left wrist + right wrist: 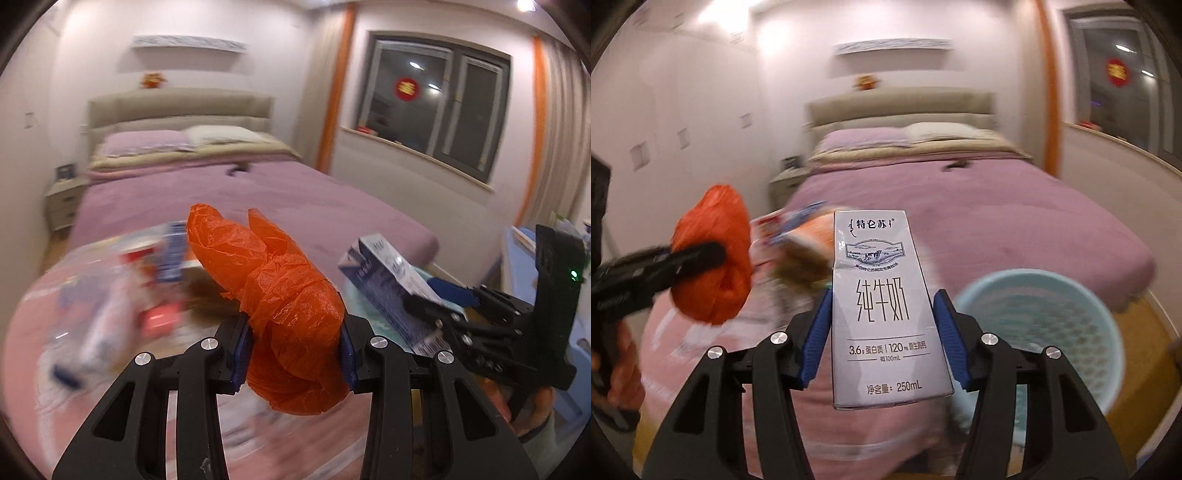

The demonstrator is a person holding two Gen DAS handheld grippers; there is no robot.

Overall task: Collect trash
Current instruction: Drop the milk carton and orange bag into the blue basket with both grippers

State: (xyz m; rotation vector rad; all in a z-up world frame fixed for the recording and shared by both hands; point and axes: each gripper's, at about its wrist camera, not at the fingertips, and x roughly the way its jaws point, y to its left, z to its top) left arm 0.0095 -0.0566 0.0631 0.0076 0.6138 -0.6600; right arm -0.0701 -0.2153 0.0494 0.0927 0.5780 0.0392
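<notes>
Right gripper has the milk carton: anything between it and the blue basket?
Nothing visible does. The milk carton is clamped in the right gripper, and the blue basket sits open-topped just to its right, with only clear air between them. The basket's far side is cut off.

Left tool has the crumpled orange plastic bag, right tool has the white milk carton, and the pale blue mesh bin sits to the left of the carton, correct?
Not quite. In the right wrist view the pale blue mesh bin sits right of the white milk carton. The left tool does grip the crumpled orange plastic bag; the right tool grips the carton.
</notes>
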